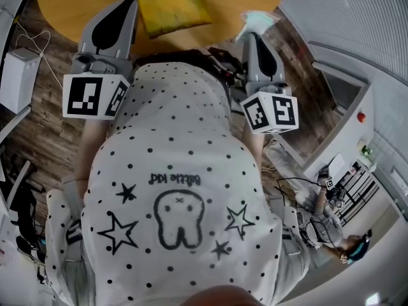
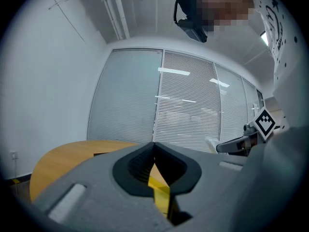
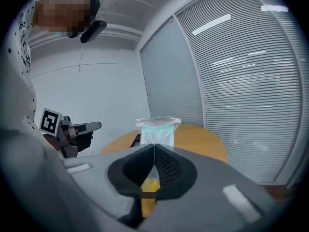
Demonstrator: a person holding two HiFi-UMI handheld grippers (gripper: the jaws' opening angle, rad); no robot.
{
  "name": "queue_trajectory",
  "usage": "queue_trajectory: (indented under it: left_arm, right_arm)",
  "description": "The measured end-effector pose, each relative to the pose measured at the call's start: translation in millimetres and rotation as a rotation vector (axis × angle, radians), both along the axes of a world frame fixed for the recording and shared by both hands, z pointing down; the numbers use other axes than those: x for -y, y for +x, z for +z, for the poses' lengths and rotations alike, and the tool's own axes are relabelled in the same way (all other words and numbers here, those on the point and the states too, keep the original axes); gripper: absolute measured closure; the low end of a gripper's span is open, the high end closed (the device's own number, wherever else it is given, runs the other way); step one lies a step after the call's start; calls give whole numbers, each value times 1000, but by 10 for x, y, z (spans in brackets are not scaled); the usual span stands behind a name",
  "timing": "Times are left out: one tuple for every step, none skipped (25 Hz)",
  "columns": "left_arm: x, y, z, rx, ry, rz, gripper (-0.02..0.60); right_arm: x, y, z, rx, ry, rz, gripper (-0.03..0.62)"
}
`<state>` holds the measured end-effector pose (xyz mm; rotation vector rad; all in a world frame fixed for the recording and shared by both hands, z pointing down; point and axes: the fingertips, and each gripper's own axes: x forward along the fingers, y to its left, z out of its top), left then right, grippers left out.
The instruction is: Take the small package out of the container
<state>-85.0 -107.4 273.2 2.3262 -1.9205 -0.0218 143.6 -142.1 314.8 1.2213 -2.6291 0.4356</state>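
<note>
A yellow bag-like container (image 1: pixel 172 5) lies on the round wooden table (image 1: pixel 76 5). My right gripper (image 1: pixel 254 36) is shut on the small clear package with a pale teal content (image 1: pixel 258 21). In the right gripper view the package (image 3: pixel 157 129) stands up past the closed tips of the right gripper (image 3: pixel 154 146). My left gripper (image 1: pixel 132 0) sits at the container's left edge. Its jaws meet at the tips (image 2: pixel 154 145), and yellow shows through the slit behind them. I cannot tell whether it pinches the container.
A white box (image 1: pixel 19 75) with cables stands on the wood floor at the left. A white counter (image 1: pixel 357 107) curves along the right. Glass walls with blinds (image 2: pixel 193 110) lie beyond the table. The person's dotted shirt (image 1: pixel 172 203) fills the lower middle of the head view.
</note>
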Motion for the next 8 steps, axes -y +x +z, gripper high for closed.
queue_trajectory:
  left_arm:
    - [0,-2,-3,0,1,-1,574]
    - [0,-5,-5,0,2,-2,574]
    - [0,-7,-5,1,2,-3,574]
    - [-1,-9,-4,2,2,-4,574]
    - [-2,-12,-3,2,2,-4,574]
    - [-3,-15,-2,3,2,-4,574]
    - [-2,-21,-2,4,3,-5,574]
    - [-2,-26,-2,5,3,-5,574]
  right_arm:
    - [0,-5,-2,-1,-1,-1,589]
    - [0,-9,-1,-2,-2,-2,589]
    - [0,-11,0,-3,-3,-3,589]
    - [-1,-11,2,-4,-3,-3,589]
    - [-2,-13,4,-5,-2,-4,589]
    - [-2,-16,5,-4,-1,-5,589]
    - [0,-20,5,-4,0,-6,589]
    - [2,-26,5,-3,2,-6,589]
